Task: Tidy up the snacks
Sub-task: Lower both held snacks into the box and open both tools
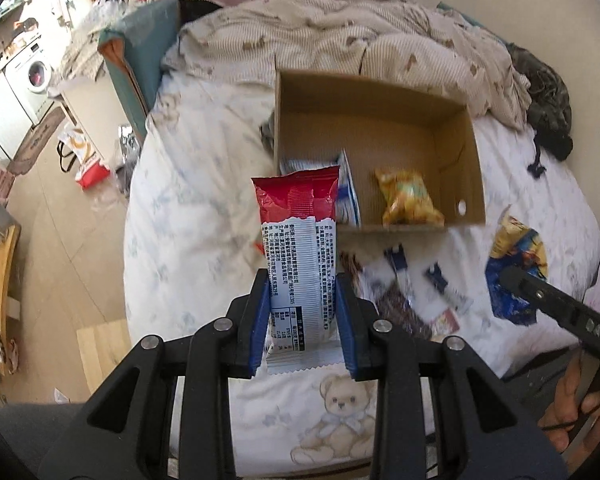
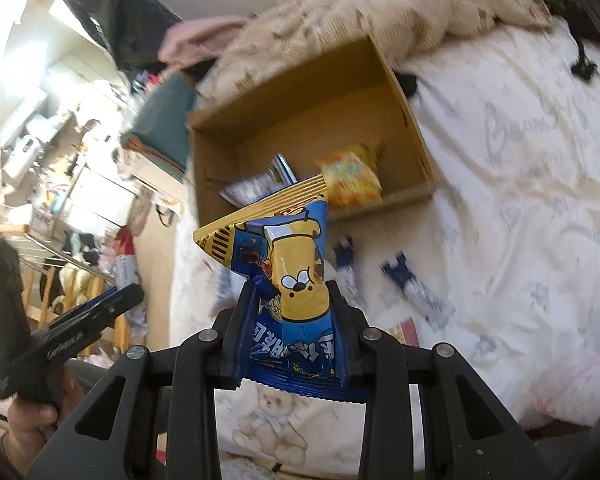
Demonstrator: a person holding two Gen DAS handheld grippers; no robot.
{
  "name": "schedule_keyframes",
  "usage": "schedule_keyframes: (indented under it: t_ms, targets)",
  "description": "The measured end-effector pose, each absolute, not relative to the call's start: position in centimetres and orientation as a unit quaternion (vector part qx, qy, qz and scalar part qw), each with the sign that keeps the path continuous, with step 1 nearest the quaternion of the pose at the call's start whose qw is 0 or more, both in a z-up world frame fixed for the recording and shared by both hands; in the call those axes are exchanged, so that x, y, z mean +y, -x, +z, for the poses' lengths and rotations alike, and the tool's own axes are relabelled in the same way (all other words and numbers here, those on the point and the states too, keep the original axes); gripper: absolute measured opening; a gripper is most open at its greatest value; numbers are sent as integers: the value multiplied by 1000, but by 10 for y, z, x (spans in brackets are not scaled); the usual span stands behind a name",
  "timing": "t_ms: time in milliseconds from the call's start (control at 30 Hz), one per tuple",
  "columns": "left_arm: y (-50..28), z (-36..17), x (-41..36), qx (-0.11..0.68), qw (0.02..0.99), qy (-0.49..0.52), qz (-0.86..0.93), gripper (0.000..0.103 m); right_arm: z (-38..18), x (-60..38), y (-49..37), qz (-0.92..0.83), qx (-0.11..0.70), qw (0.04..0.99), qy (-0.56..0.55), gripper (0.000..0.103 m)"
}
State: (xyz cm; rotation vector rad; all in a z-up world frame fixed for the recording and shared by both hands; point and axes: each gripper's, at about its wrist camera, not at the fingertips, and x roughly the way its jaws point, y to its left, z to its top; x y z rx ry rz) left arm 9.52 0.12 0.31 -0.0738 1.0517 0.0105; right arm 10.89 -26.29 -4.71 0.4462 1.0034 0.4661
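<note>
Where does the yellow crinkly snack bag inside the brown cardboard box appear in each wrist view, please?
Left wrist view: the yellow crinkly snack bag lies right of centre, on the box floor near its front wall.
Right wrist view: it sits just above centre, blurred, behind the held blue packet.
Shared landmark: the brown cardboard box on the bed.

Red-and-white packet between the left claw's fingers: dense small print, unreadable. Blue-yellow packet in the right claw: large inverted characters, illegible. Bedsheet script blurred.
</note>
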Motion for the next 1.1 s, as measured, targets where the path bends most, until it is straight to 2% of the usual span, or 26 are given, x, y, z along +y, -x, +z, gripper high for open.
schedule_keyframes:
  t_ms: [167, 400, 867, 1100]
  targets:
    - [-116, 7, 0, 486, 873, 29, 8, 27, -24, -264, -115, 225, 424, 855, -196, 34]
    - [-140, 11, -6, 476, 879, 20, 2, 27, -11, -263, -141, 222, 399, 868, -194, 33]
    - [-196, -11, -14, 481, 877, 14, 4, 27, -29, -264, -211, 186, 424, 865, -192, 33]
    - [-227, -32, -21, 486, 874, 14, 1, 27, -52, -253, -240, 164, 462, 854, -172, 33]
